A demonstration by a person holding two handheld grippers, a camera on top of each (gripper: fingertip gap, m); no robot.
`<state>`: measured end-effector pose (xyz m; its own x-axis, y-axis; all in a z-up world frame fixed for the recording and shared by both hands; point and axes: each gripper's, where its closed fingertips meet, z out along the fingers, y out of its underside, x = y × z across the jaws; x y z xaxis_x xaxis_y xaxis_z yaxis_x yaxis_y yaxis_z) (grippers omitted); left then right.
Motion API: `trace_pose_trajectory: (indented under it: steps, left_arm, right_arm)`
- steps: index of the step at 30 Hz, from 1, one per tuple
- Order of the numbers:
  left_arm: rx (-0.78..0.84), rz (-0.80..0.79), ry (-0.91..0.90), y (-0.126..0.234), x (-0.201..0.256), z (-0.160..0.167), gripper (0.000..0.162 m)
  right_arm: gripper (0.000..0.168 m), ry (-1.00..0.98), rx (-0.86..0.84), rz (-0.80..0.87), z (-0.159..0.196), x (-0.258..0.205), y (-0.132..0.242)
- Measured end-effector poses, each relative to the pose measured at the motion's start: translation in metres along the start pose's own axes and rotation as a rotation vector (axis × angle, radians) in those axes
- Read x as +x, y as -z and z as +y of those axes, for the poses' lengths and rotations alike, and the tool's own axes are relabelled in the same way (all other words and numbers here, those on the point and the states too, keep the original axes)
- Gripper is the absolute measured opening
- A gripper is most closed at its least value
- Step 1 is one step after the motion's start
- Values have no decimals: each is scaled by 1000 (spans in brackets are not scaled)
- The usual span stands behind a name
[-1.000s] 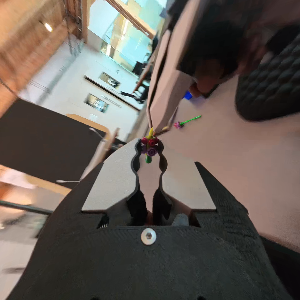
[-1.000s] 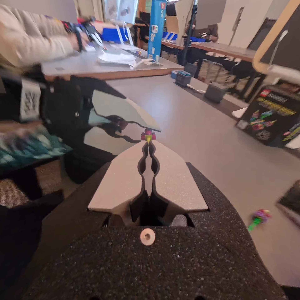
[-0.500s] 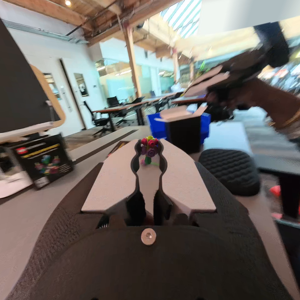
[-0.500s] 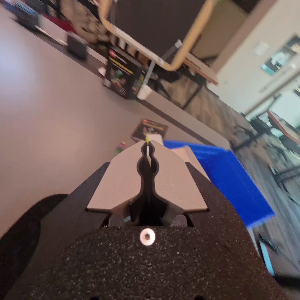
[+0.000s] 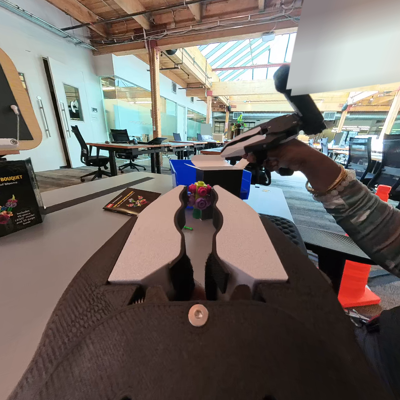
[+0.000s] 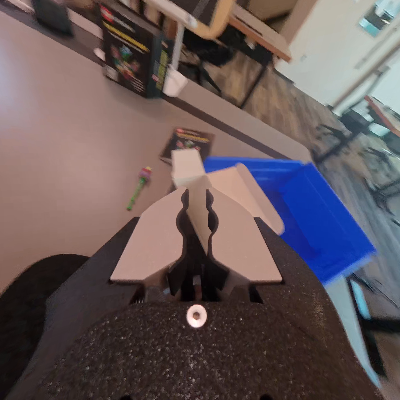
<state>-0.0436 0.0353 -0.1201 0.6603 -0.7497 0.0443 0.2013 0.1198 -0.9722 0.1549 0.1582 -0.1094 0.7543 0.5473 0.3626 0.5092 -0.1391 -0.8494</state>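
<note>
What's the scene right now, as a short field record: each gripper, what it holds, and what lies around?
left gripper: shut on toy flower cluster, held above the table
right gripper: jaws slightly apart, nothing seen between them, above the open black box
blue bin: behind the box
loose flower stem: lying on the table, left of the box
booklet: flat on the table
printed black carton: upright, far left

Small brick flower bouquet [image 5: 199,198], pink and purple blooms, upright between left gripper [image 5: 199,195] fingers.
</note>
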Motion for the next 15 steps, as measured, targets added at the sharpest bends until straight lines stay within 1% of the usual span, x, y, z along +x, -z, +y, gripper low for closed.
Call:
trace_pose_trajectory:
  steps: [2,5,7,8,10,12,13,14,15]
  left_arm:
    - [-6,16,-20,-1,3,1,20]
    - [-5,39,-45,-2,8,0,20]
    - [-1,52,-67,-2,11,-1,20]
    - [-5,46,-85,-2,12,-1,20]
    - [-29,16,-165,-2,11,1,20]
    - [-66,-21,-264,-4,11,4,20]
    - [-73,-17,-297,-5,13,5,20]
    - [-54,20,-302,-5,20,4,20]
    - [-9,68,-276,-5,28,-1,20]
  right_arm:
    - [15,-28,116,-201,-19,-36,4]
    - [17,-147,287,-589,-49,-99,23]
    - [18,-202,352,-809,-63,-135,38]
    - [18,-217,371,-881,-67,-149,43]
    - [18,-221,394,-956,-72,-171,49]
    - [17,-185,392,-970,-72,-188,48]
    - [16,-154,377,-972,-70,-196,47]
    - [16,-132,360,-976,-67,-202,45]
    - [16,-140,349,-986,-65,-206,42]
